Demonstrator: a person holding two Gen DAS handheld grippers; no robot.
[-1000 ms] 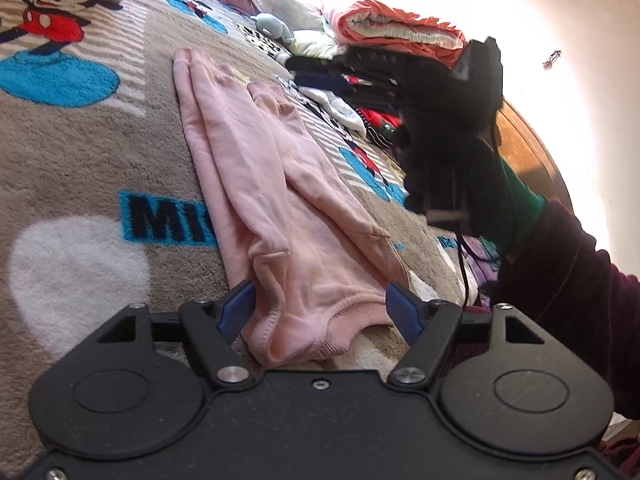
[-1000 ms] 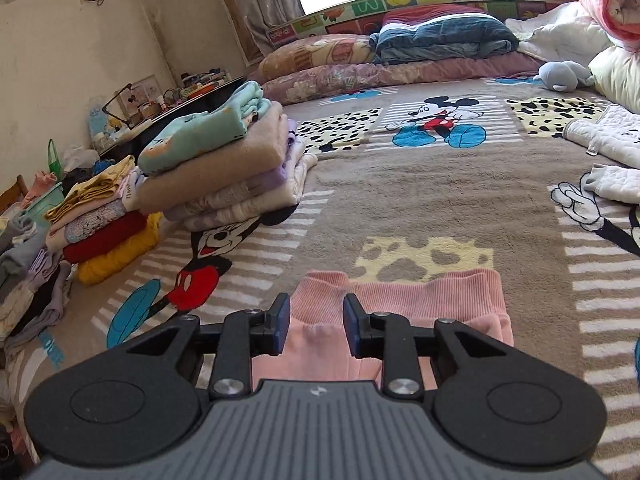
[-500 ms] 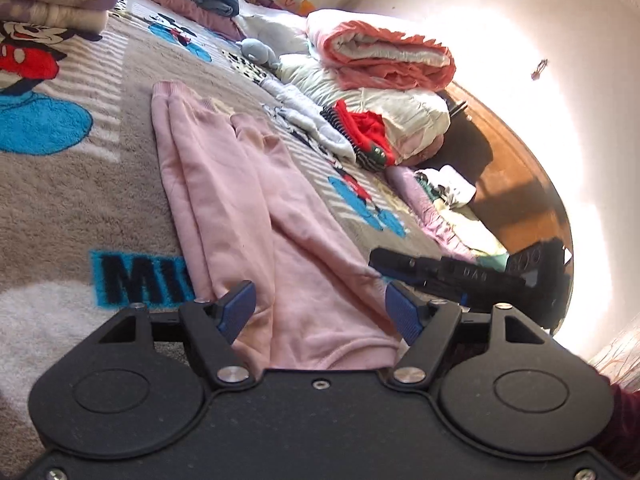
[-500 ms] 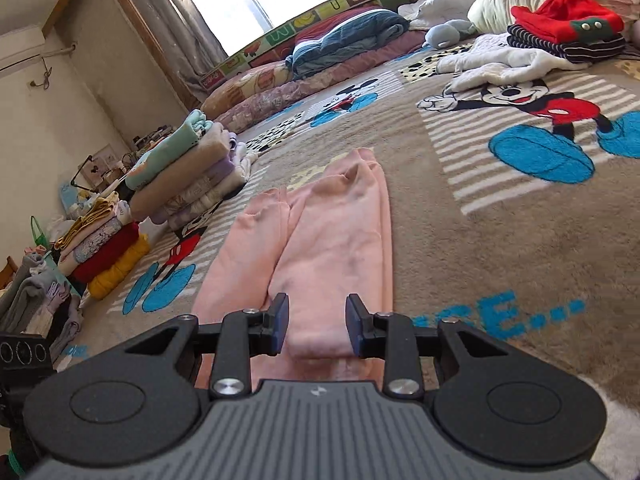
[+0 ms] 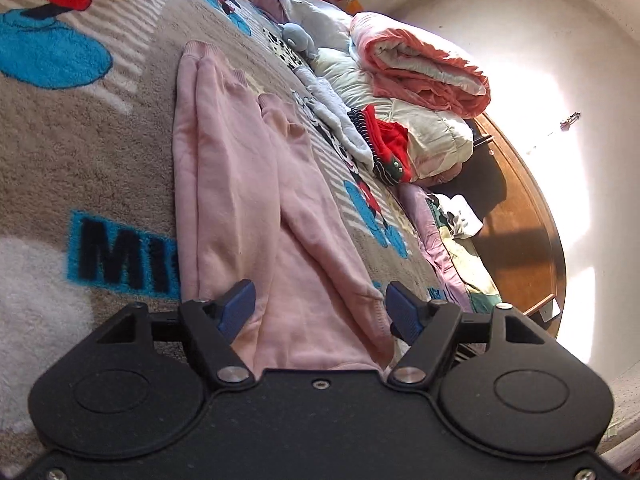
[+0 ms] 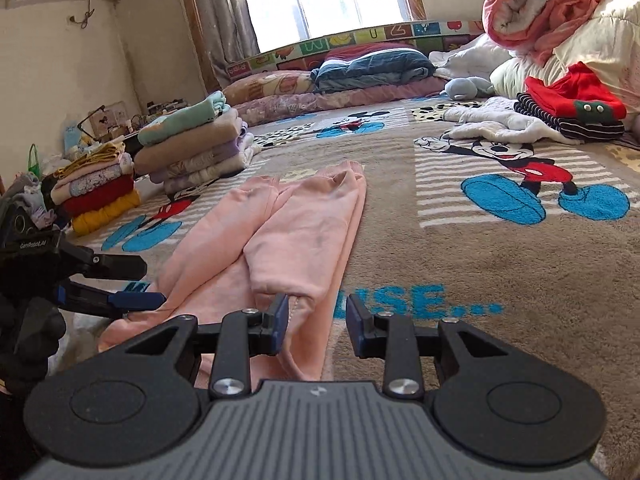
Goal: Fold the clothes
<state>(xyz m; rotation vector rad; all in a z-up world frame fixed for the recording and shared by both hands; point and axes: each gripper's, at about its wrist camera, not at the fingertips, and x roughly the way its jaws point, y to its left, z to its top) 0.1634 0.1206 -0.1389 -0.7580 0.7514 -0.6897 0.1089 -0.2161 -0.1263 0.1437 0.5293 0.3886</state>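
Pink trousers (image 6: 288,240) lie flat and lengthwise on the cartoon-print blanket (image 6: 500,264), legs side by side with cuffs toward the far pillows. The right gripper (image 6: 314,326) is spread over the trousers' near end, gripping nothing. The left gripper (image 5: 322,312) is spread wide just beside it, at the same end.

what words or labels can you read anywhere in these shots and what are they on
"GenRobot.AI": on the left gripper body, seen from the right wrist view.
"MI": black letters in a blue box on the rug, cut off by the pink pants.
"USE...": blue letters on the rug.
Alphabet mat under the window: too blurred to read.
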